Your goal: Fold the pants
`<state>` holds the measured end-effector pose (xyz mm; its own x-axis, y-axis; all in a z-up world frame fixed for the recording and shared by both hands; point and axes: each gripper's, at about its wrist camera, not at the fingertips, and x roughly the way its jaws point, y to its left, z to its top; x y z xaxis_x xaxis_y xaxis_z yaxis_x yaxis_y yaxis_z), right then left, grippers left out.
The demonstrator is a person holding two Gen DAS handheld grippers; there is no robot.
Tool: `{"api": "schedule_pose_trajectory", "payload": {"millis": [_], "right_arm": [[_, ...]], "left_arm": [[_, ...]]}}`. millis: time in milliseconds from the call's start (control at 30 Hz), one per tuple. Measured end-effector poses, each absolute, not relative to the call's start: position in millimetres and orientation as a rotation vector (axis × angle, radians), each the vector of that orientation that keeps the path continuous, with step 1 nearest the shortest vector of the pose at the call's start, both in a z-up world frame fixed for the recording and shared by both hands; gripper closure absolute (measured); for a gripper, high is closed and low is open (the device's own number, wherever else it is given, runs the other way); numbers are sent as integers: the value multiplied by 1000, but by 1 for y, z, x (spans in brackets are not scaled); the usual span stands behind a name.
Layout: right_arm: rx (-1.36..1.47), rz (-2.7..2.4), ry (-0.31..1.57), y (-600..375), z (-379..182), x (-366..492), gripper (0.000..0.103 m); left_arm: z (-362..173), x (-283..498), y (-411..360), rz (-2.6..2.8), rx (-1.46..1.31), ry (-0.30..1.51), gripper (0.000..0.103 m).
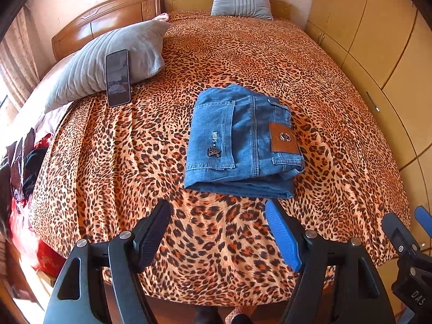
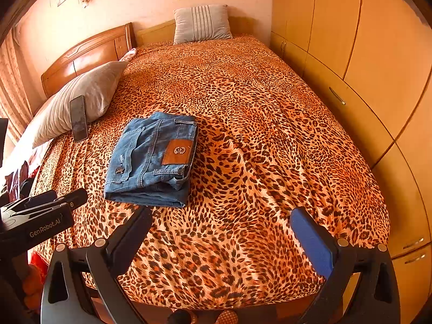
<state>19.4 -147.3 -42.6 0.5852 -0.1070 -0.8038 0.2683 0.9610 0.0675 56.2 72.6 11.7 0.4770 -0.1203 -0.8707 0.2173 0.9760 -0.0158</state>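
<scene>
Blue denim pants (image 1: 243, 143) lie folded into a compact rectangle on the leopard-print bed cover (image 1: 135, 162), back pocket and brown leather patch facing up. They also show in the right wrist view (image 2: 151, 162). My left gripper (image 1: 218, 210) is open and empty, just short of the near edge of the pants. My right gripper (image 2: 221, 218) is open and empty, near the foot of the bed, to the right of the pants. The right gripper also shows at the right edge of the left wrist view (image 1: 405, 232).
A black phone (image 1: 118, 78) leans against a grey pillow (image 1: 108, 62) at the left. A second grey pillow (image 1: 241, 0) stands at the headboard. Wooden wardrobes (image 2: 364, 54) line the right side. Clothes (image 1: 24, 167) are piled off the left edge of the bed.
</scene>
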Motion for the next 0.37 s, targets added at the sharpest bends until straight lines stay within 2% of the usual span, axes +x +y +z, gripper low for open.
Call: {"api": "schedule_pose_trajectory", "payload": {"millis": [367], "right_arm": [[197, -241, 926, -153, -45, 18, 0]], "left_arm": [[22, 47, 66, -201, 93, 1007, 30]]}}
